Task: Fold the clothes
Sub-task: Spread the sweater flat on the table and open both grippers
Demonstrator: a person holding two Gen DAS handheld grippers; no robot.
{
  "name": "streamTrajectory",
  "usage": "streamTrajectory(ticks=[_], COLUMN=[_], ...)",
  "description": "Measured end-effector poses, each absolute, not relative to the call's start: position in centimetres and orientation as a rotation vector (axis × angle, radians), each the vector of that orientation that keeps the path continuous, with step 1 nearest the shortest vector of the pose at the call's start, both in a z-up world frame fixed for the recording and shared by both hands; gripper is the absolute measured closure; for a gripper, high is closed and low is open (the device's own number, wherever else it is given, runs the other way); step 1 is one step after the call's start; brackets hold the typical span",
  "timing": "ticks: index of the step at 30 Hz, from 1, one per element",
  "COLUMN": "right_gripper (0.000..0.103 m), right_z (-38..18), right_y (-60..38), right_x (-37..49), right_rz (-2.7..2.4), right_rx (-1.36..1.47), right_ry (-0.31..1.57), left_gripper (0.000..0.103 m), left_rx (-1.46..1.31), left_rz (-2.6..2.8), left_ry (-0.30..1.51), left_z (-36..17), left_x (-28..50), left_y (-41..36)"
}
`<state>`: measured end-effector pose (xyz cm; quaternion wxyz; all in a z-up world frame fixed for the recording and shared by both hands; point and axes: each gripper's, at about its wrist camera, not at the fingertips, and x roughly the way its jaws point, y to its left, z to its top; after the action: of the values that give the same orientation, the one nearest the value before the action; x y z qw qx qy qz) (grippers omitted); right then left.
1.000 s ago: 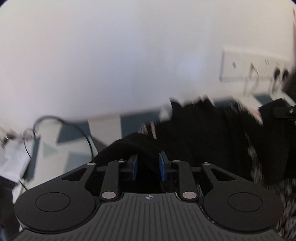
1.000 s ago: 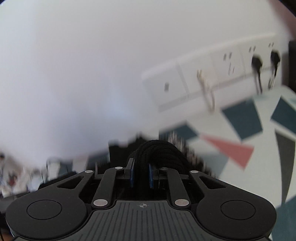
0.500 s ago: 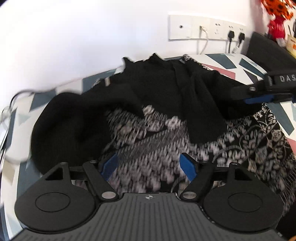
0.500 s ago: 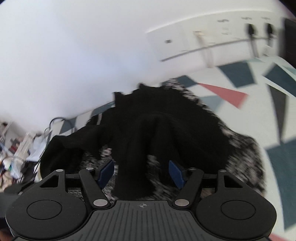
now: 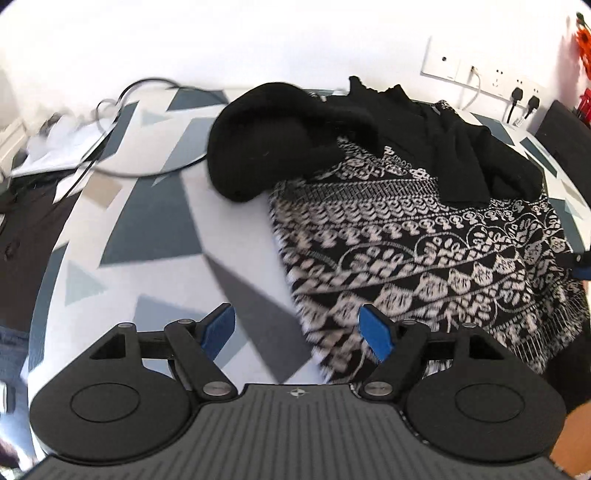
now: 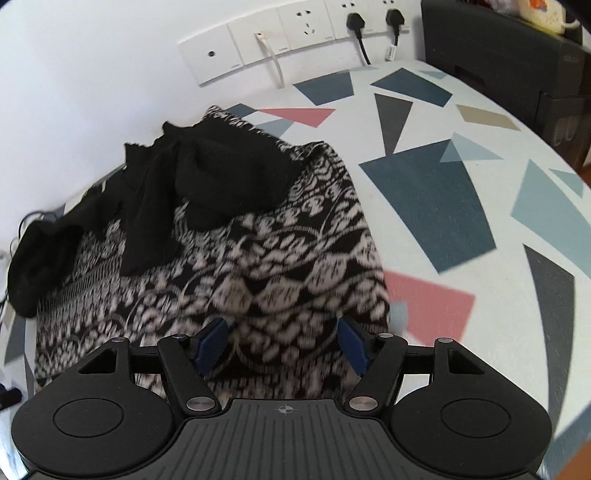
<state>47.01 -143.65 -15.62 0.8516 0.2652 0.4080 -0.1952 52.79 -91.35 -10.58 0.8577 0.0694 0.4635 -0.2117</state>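
A black-and-white patterned garment (image 5: 424, 251) (image 6: 229, 280) lies spread on the table. Its black knit top part (image 5: 295, 129) (image 6: 207, 181) is bunched and folded back over the far end. My left gripper (image 5: 297, 328) is open above the garment's near left edge, with nothing between its blue pads. Over the garment's near right part my right gripper (image 6: 282, 341) also stands open, holding nothing. A blue tip of the right gripper shows at the right edge of the left wrist view.
The table (image 6: 461, 221) has a white cloth with grey, blue and pink triangles. Wall sockets with plugs (image 6: 288, 33) run along the back wall. A black box (image 6: 509, 55) stands at the far right. Cables and papers (image 5: 74, 144) lie at the far left.
Both grippers let go of the black knit fabric, opened and drew back toward the near edge. The black part now lies dropped over the garment's far end.
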Motion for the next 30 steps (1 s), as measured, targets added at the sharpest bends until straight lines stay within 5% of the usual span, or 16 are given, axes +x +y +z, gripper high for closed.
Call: streamTrajectory(ticks=[17,19,21,24,26,30], right_gripper=[0.053,0.054,0.054,0.063,0.094,0.096], right_z=[-17.2,-17.6,-17.9,-18.2,-18.5,-16.3], right_y=[-138.6,-138.2,-137.8,-137.8,-137.9,-137.1], right_x=[37.0,36.5,36.2,36.3,36.6,36.0], right_rz=[-0.501,-0.487,-0.476,-0.464,-0.458,-0.484], right_rx=[0.555,0.577,0.606,0.697,0.74,0.664], right_ry=[0.817,0.795,0.765,0.719,0.702,0.629], left_gripper=[0.031,0.052,0.091,0.096,0.099,0.103], left_rx=[0.016,0.056,0.116,0.073,0.057,0.02], left_rz=[-0.698,-0.686,-0.65,-0.598,-0.533,-0.393], left_ry=[1.093,1.054,1.031,1.031,1.006,0.903], left_z=[-13.7,-13.8,-13.8,-13.5,-12.8,-10.2], left_x=[45.4,44.9,44.7,45.4,45.9,47.4], left_y=[-91.7,-92.2,-92.7,-91.8,-90.8,-88.2])
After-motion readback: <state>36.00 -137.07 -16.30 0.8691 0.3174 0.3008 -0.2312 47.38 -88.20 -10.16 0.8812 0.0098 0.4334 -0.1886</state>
